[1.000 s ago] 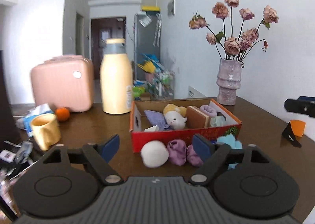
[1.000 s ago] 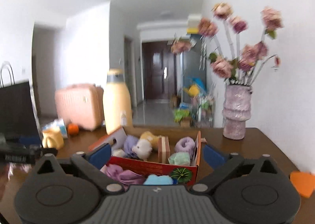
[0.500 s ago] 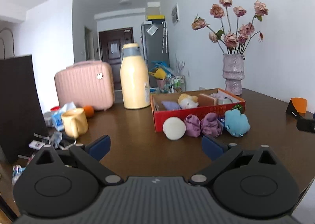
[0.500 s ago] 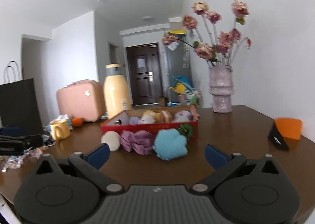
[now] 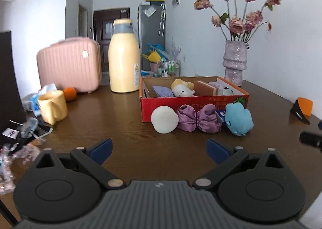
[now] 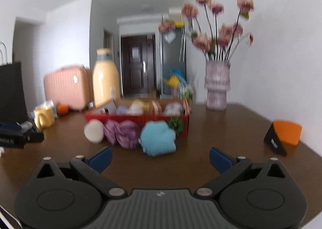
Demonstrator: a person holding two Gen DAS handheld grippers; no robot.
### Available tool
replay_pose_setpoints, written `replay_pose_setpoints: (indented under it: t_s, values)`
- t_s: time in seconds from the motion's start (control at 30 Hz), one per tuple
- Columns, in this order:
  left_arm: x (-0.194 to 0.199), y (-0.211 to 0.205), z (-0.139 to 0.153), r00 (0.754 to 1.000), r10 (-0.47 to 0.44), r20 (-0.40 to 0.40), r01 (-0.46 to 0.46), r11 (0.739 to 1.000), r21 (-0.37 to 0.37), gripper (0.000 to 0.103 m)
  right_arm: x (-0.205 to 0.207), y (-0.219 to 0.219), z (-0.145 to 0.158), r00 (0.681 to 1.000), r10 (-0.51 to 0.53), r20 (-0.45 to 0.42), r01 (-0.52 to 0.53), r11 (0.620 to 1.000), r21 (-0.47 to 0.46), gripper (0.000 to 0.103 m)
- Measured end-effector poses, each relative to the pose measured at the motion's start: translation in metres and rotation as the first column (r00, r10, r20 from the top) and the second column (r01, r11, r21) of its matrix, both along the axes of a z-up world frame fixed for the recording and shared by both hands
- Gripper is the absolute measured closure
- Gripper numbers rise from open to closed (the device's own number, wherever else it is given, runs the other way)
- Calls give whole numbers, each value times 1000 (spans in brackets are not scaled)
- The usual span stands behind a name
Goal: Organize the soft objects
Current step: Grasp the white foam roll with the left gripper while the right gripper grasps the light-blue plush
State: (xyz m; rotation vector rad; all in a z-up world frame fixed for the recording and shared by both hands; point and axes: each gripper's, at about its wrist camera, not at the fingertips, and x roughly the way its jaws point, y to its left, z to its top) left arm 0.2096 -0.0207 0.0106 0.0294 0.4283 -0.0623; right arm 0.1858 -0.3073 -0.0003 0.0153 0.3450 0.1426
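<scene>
Here's the red cardboard box (image 5: 193, 106) sitting on the dark wooden table (image 5: 112, 120), and everything is placed off it. Lined up touching its near wall are four soft pieces: a white ball (image 5: 164, 119) at the left end, two purple scrunched bundles (image 5: 198, 120) next, and a blue plush (image 5: 238, 118) at the right end. Inside the box, a white plush with a yellow cap (image 5: 182, 89) rests near the middle, with a lilac cloth (image 5: 162, 91) to its left and a brown block (image 5: 205, 88) to its right. The left gripper (image 5: 159, 148) hovers over bare table in front of the box, jaws spread wide, nothing between them. The right gripper (image 6: 160, 156) is likewise splayed and empty, facing the blue plush (image 6: 158, 138) from the near side; that view is blurred. Behind the box to its left stands a tall cream bottle (image 5: 123, 56), further left a pink case (image 5: 69, 66). A vase of dried roses (image 5: 235, 62) stands behind the box's right corner, and a yellow mug (image 5: 52, 106) sits well off to its left.
</scene>
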Motion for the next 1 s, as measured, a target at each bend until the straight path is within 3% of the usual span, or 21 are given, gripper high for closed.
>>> replay_pose_setpoints:
  t_s: [0.2, 0.27, 0.4, 0.53, 0.67, 0.7, 0.8, 1.0]
  values:
    - [71, -1, -6, 998, 16, -57, -19, 998, -57, 1, 57, 1, -9, 997, 28, -76, -24, 998, 62, 4]
    - [101, -1, -10, 996, 15, -84, -22, 997, -74, 1, 83, 6, -12, 993, 42, -110, -36, 998, 56, 9]
    - [146, 0, -16, 994, 31, -105, -40, 996, -80, 7, 129, 15, -17, 987, 60, -146, -55, 998, 36, 10]
    - [179, 8, -22, 990, 35, -133, -56, 986, -155, 10, 171, 21, -27, 980, 69, -188, -58, 996, 65, 10]
    - [199, 23, -34, 981, 11, -194, -66, 959, -277, 24, 200, 26, -38, 972, 72, -224, -49, 993, 105, 11]
    - [201, 24, -37, 978, 6, -210, -68, 955, -289, 32, 205, 28, -40, 969, 79, -232, -54, 992, 113, 14]
    - [206, 29, -46, 968, -22, -251, -64, 942, -329, 47, 214, 29, -47, 961, 70, -266, -39, 992, 119, 31]
    - [198, 29, -44, 974, -44, -221, -39, 932, -359, 53, 209, 27, -47, 962, 84, -260, -56, 992, 112, 36]
